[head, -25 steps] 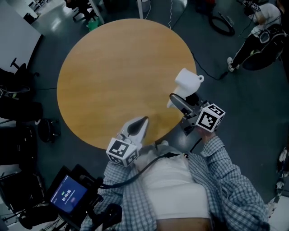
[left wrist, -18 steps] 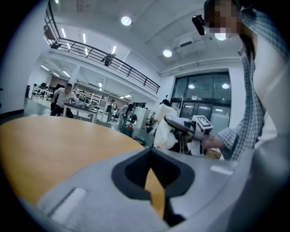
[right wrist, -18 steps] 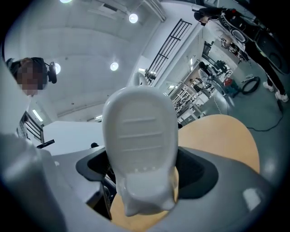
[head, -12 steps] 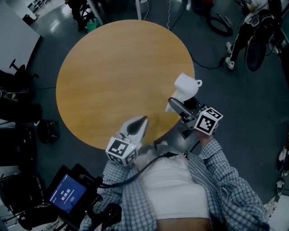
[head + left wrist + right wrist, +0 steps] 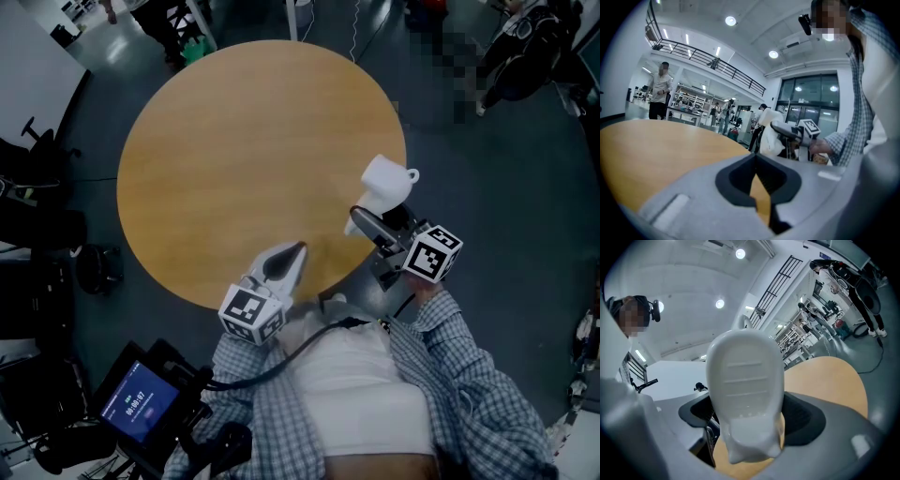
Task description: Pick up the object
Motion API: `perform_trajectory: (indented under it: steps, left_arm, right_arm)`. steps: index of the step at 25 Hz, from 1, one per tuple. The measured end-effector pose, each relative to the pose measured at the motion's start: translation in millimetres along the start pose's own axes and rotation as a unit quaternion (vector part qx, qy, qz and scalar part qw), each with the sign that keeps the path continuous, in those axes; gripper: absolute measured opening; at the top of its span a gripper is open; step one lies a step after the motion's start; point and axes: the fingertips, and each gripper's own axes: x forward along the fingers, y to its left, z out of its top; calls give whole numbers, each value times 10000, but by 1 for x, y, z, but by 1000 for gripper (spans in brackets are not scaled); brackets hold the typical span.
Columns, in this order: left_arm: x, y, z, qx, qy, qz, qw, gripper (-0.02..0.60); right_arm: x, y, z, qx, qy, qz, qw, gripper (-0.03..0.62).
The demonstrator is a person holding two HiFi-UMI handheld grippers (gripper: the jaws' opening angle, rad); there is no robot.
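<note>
A white plastic object point(image 5: 384, 184) with a small spout-like knob on its right side hangs over the right rim of the round wooden table point(image 5: 234, 141). My right gripper point(image 5: 356, 216) is shut on its lower end. In the right gripper view the white object point(image 5: 745, 380) fills the space between the jaws, ridged face toward the camera. My left gripper point(image 5: 297, 250) rests over the table's near edge, jaws shut to a point with nothing in them. The left gripper view shows those shut jaws point(image 5: 755, 160) and, beyond, the white object point(image 5: 769, 136) in the right gripper point(image 5: 780, 129).
A lit screen point(image 5: 141, 403) sits on dark gear at the lower left. Dark chairs point(image 5: 37, 225) stand left of the table. Cables and standing people point(image 5: 525, 37) are on the floor at the top right. A person point(image 5: 658, 89) stands beyond the table.
The right gripper and the white object have drifted a little down in the head view, toward the person. The left gripper has stayed put. People in the background have walked on.
</note>
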Motion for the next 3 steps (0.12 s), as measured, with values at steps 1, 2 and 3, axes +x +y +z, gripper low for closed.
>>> perform_trajectory:
  steps: [1,2,3]
  left_arm:
    - [0,0,0,4,-1,2,10000,-2]
    - [0,1,0,6,0,4,10000,-2]
    - [0,1,0,8,1,6,10000,-2]
  right_arm:
    - [0,0,0,-6,11,0,10000,446]
    - [1,0,-1,-11,22,-1,10000,446]
    - [1,-1,-1,-15,32,-2,10000,446]
